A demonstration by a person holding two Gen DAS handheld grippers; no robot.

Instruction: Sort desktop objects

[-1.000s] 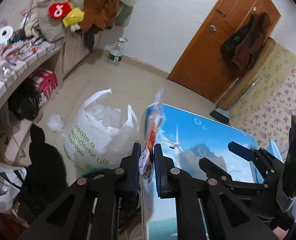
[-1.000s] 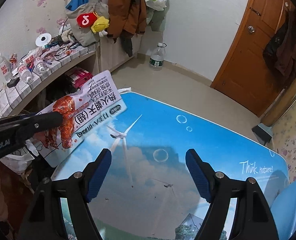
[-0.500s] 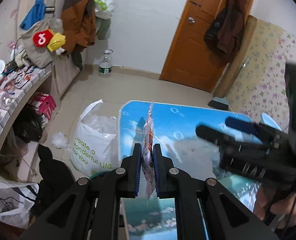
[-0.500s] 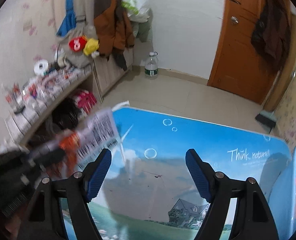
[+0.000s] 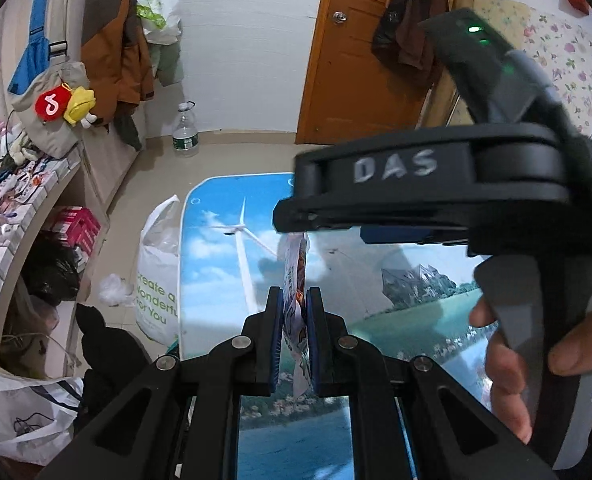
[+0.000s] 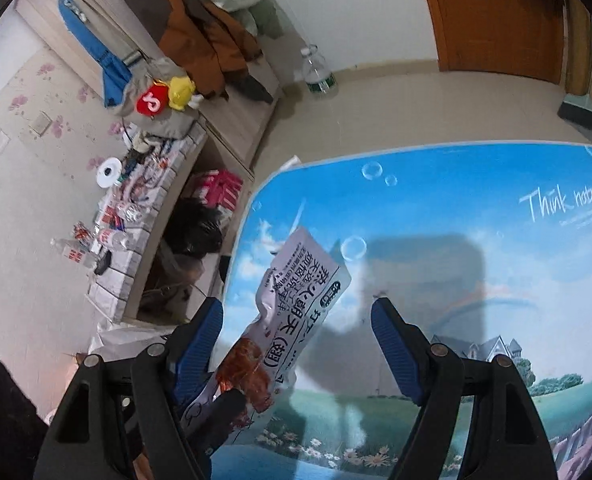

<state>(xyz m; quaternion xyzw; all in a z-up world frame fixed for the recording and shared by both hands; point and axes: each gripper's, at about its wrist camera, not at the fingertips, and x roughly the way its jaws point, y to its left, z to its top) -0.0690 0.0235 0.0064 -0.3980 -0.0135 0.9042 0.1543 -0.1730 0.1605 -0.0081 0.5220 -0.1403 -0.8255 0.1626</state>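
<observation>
The left claw [image 5: 294,322] is pressed together on a snack packet [image 5: 296,280], pinching it near its lower end so that the packet stands edge-on between the two blue pads at the centre of the left wrist view, its long axis running up and away from the claw over the table [image 5: 215,264]. In the right wrist view the same snack packet [image 6: 296,312] shows its printed face and slants from the lower left of the frame up toward the centre, with its lower, reddish end held by the dark tip of the left claw near the bottom of the frame. The right claw [image 6: 296,340] is spread wide and grips nothing; the packet's middle lies in the gap between its two blue fingers, closer to the left one, and no pad presses on it. Seen from the left wrist, the right claw's body sits large in the upper right of the frame, held by a hand [image 5: 536,364] at the lower right, with its front end directly above the packet's free top. The coming move likely turns on this: the packet's free upper length already lies between the open fingers, so a handover would need them to close across its flat faces. Beside the table's left edge, on the floor, stands a white plastic bag [image 5: 157,276].
</observation>
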